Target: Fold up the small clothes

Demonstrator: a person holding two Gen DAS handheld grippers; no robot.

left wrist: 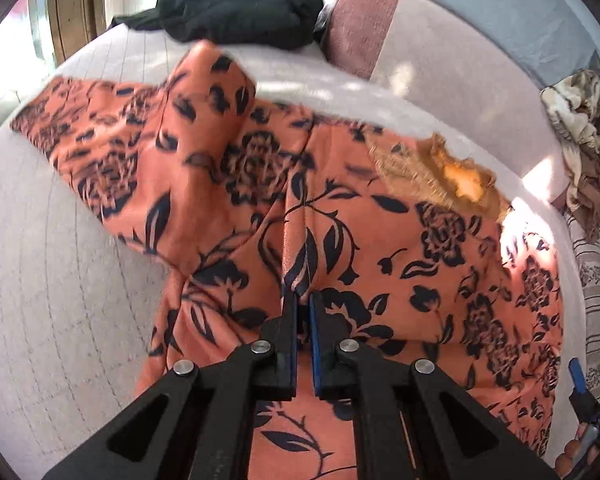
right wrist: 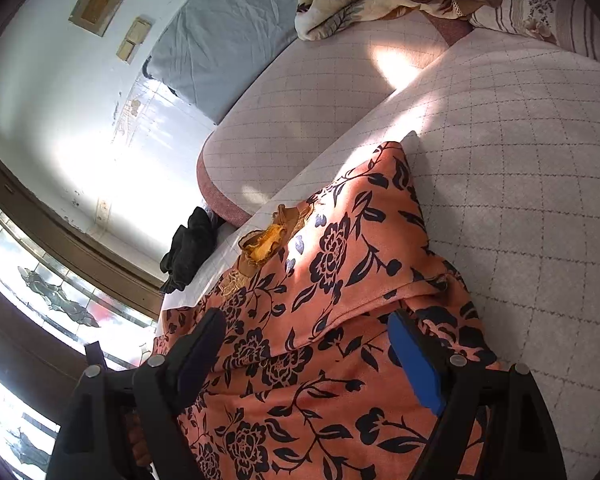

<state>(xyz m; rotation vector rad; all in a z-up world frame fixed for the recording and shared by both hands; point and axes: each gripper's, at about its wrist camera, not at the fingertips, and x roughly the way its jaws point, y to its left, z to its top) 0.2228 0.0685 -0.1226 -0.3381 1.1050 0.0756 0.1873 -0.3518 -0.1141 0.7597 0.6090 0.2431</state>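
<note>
Left gripper [left wrist: 303,300] pressed together, pinching a raised fold of the orange floral garment [left wrist: 340,240]; right gripper [right wrist: 312,340] spread wide, fingers either side of the same cloth. Garment lies crumpled on the quilted pink cushion [right wrist: 520,160], yellow lace trim [right wrist: 266,240] at its far end. Black garment [left wrist: 236,16] bunched beyond it, well apart. No containers visible
</note>
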